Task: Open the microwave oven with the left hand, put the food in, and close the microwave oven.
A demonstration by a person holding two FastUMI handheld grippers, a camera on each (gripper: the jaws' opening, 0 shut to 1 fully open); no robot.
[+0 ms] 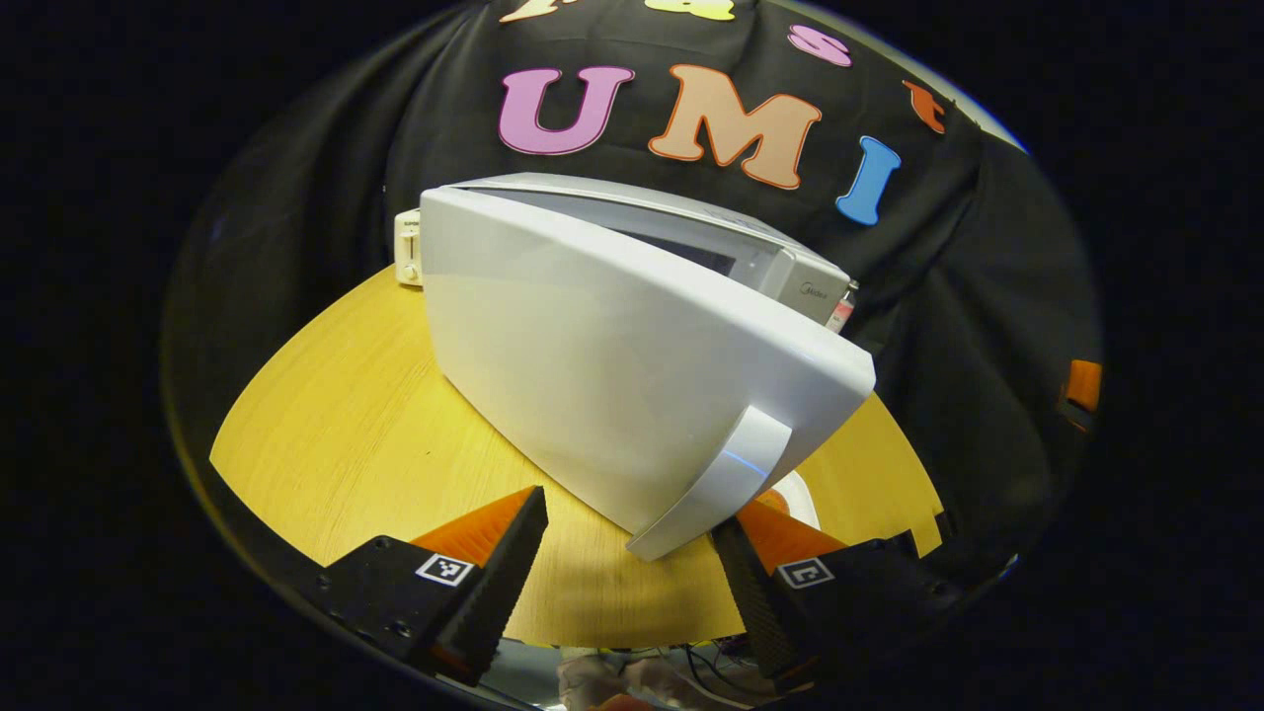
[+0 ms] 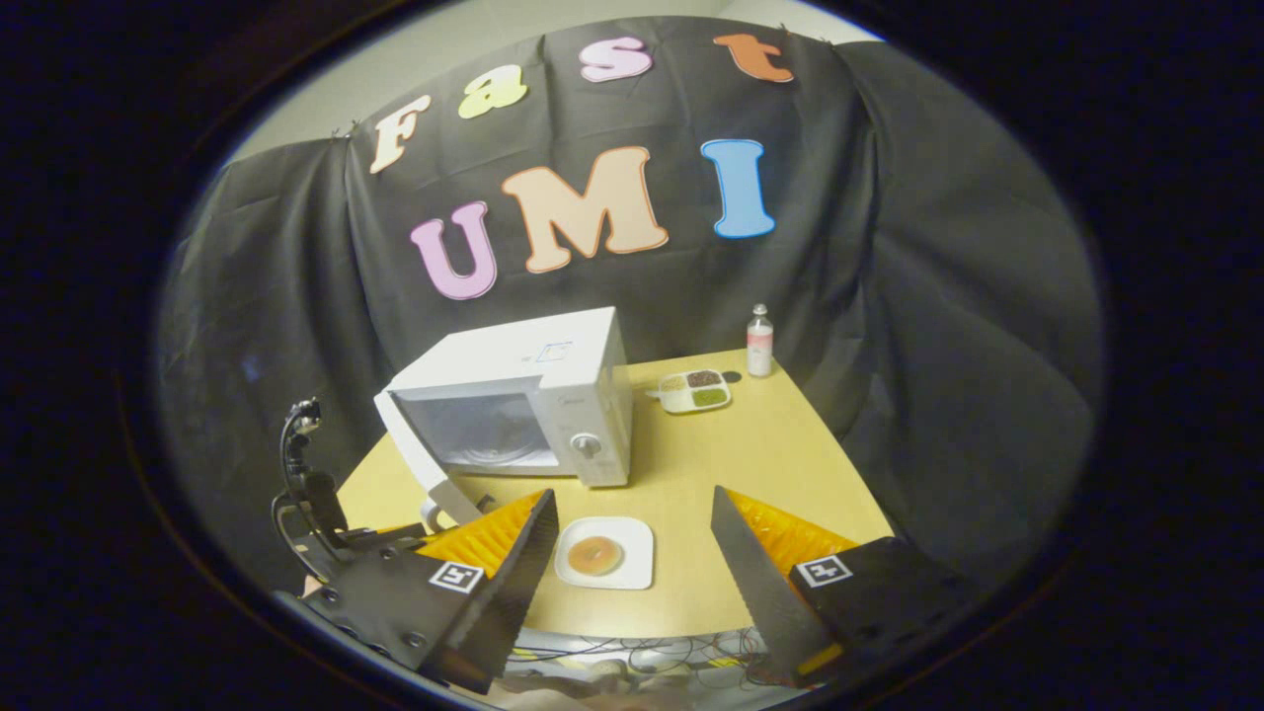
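Your left hand-held gripper (image 1: 632,583) gapes wide w/ the microwave (image 2: 518,405) door's handle (image 1: 716,484) between its fingers. Right hand-held gripper (image 2: 632,583) wide too, plate w/ food (image 2: 595,555) just ahead on surface (image 2: 750,464).

Your open microwave door (image 2: 423,464) swings out over the table's (image 2: 780,464) left front, blocking that side. The oven cavity (image 2: 489,432) stands open, with a straight path to it from the plate with the doughnut (image 2: 603,553). Right of the microwave (image 2: 553,380) you have bare tabletop. A sectioned dish (image 2: 695,390) and a small bottle (image 2: 758,342) stand near the back edge.

In the left gripper view, the door handle (image 1: 716,481) sits between your spread fingers (image 1: 494,583).
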